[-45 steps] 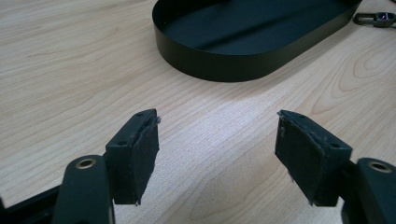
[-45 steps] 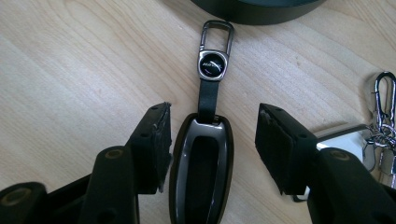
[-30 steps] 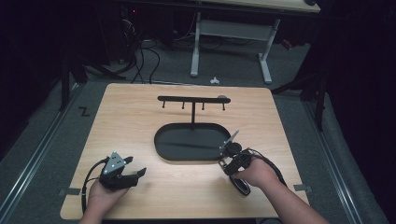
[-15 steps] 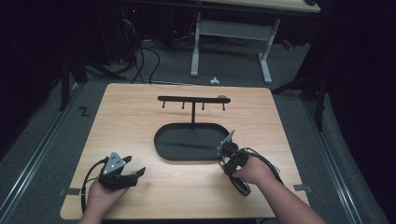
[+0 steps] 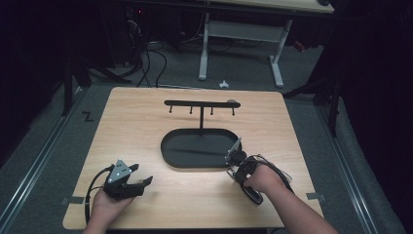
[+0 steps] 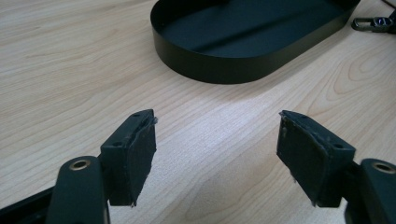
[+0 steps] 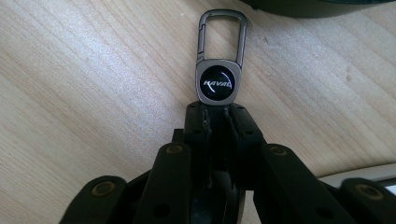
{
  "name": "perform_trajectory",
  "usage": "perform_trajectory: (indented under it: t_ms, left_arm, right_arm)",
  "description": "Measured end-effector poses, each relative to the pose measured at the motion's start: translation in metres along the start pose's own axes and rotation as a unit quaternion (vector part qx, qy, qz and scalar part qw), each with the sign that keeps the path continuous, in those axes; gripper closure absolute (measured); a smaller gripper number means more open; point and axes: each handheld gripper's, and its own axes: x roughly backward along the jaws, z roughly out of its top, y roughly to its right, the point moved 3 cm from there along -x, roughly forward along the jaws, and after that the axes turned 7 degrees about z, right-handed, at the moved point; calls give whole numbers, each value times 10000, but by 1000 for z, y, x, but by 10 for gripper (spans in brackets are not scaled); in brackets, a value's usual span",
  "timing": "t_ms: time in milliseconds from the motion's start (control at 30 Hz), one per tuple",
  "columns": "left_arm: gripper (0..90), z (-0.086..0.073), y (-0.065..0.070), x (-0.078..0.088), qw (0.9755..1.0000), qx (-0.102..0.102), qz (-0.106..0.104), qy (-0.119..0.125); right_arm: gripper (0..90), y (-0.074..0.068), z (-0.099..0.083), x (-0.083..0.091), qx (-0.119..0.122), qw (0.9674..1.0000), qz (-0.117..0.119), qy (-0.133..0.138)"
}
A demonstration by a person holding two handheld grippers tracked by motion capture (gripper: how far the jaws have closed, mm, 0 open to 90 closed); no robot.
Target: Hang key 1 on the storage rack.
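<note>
A grey metal keychain [image 7: 218,84], a carabiner clip above a square badge with a round black logo, lies on the wooden table [image 5: 146,126] just off the black oval tray [image 5: 170,151]. My right gripper [image 7: 217,114] has just been closing and is now shut on the keychain's lower end, right under the badge. In the high view the right gripper [image 5: 233,163] sits at the tray's right end. My left gripper [image 6: 217,140] is open with bare wood between its pads. It rests at the table's front left [image 5: 143,183]. The keychain [image 6: 373,23] also shows far off in the left gripper view.
A black stand with a crossbar of small hooks [image 5: 200,104] rises from the tray's back. The tray wall [image 6: 224,70] stands ahead of the left gripper. Beyond the table are a floor with cables and desk legs [image 5: 204,48].
The right hand has edged slightly left beside the tray's right end. The left hand has stayed where it was.
</note>
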Motion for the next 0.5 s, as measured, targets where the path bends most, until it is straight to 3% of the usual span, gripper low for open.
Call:
perform_trajectory:
  t_ms: [167, 500]
  left_arm:
    - [294, 0, 2, -1, 10000, -26, -24, 8]
    - [308, 1, 5, -2, 9999, -134, 21, 26]
  right_arm:
    - [804, 0, -1, 3, 21, 10000, 53, 33]
    - [805, -3, -9, 43, -57, 9994, 130, 314]
